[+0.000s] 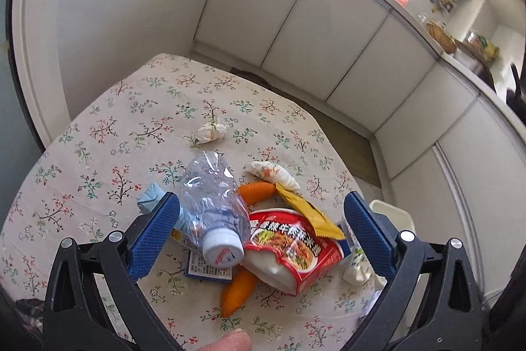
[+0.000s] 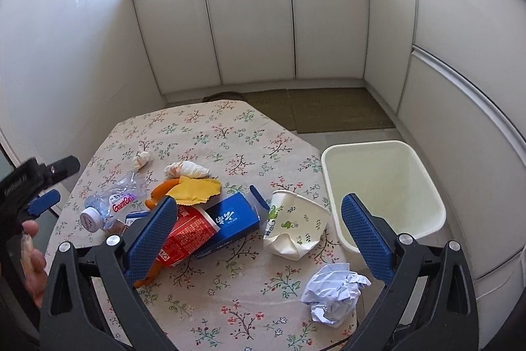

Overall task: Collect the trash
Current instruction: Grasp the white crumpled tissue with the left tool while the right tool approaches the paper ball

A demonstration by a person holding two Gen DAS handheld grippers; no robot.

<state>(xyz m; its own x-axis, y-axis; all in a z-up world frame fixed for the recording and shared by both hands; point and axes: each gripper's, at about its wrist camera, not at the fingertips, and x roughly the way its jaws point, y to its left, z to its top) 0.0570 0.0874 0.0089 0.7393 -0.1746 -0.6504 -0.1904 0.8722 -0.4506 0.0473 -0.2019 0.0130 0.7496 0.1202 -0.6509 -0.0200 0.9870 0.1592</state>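
Note:
Trash lies on a floral tablecloth [image 2: 210, 134]. A crushed clear bottle [image 1: 210, 203] with a white cap, a red noodle cup [image 1: 289, 249], a yellow sachet [image 1: 312, 213], two orange carrots [image 1: 238, 291] and two tissue wads [image 1: 212, 130] show in the left wrist view. My left gripper [image 1: 263, 239] is open above the bottle and cup, holding nothing. My right gripper [image 2: 259, 236] is open over a blue carton [image 2: 230, 219] and a crushed paper cup [image 2: 296, 226]. A crumpled paper ball [image 2: 332, 291] lies near the table's front edge.
A white bin [image 2: 384, 189] stands on the floor to the right of the table. White cabinets [image 2: 250, 22] line the back and right walls. Green mats [image 2: 328, 107] lie on the floor beyond the table.

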